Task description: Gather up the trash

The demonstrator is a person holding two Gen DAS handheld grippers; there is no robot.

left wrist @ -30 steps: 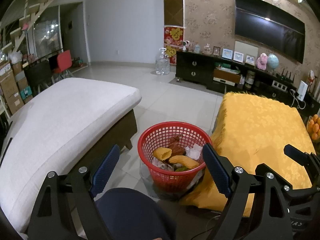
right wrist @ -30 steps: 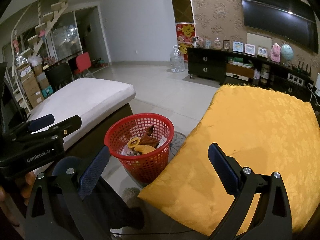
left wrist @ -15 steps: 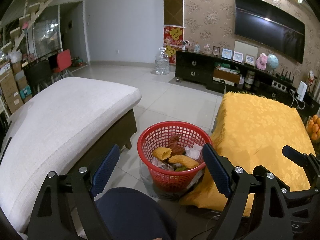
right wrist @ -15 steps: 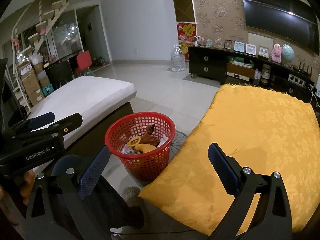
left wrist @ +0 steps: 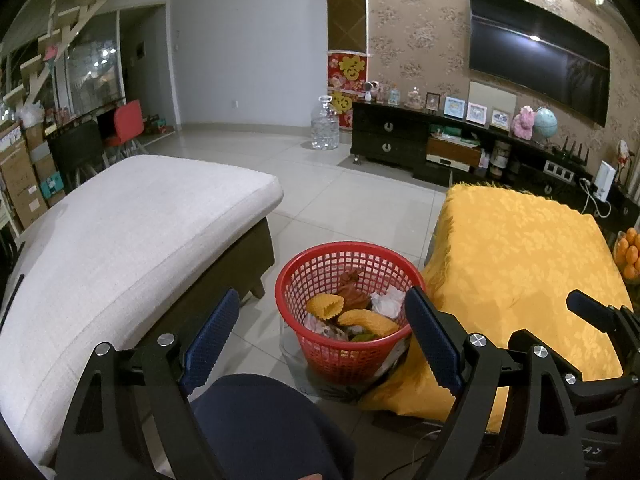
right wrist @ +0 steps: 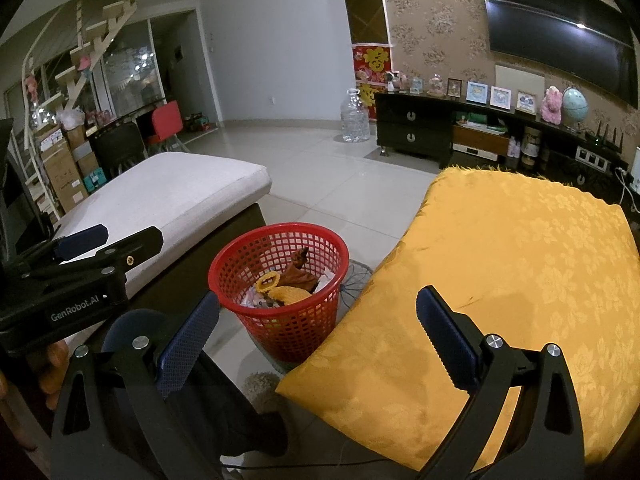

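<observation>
A red mesh basket (left wrist: 298, 276) stands on the tiled floor between a white-cushioned bench and a yellow-covered table. It holds trash: yellow peels (left wrist: 368, 319), a brown scrap and crumpled white paper. It also shows in the right wrist view (right wrist: 234, 258). My left gripper (left wrist: 322, 336) is open and empty, held above and just short of the basket. My right gripper (right wrist: 318, 332) is open and empty, over the table's near left corner, to the right of the basket.
The white-cushioned bench (left wrist: 132, 232) is on the left. The yellow cloth covers the table (right wrist: 520, 264) on the right. A bowl of oranges (left wrist: 629, 254) sits at its far right. A dark TV cabinet (left wrist: 440, 148) lines the back wall. A knee (left wrist: 264, 420) shows below.
Both grippers have stayed open and nearly still. The views have shifted only slightly.
</observation>
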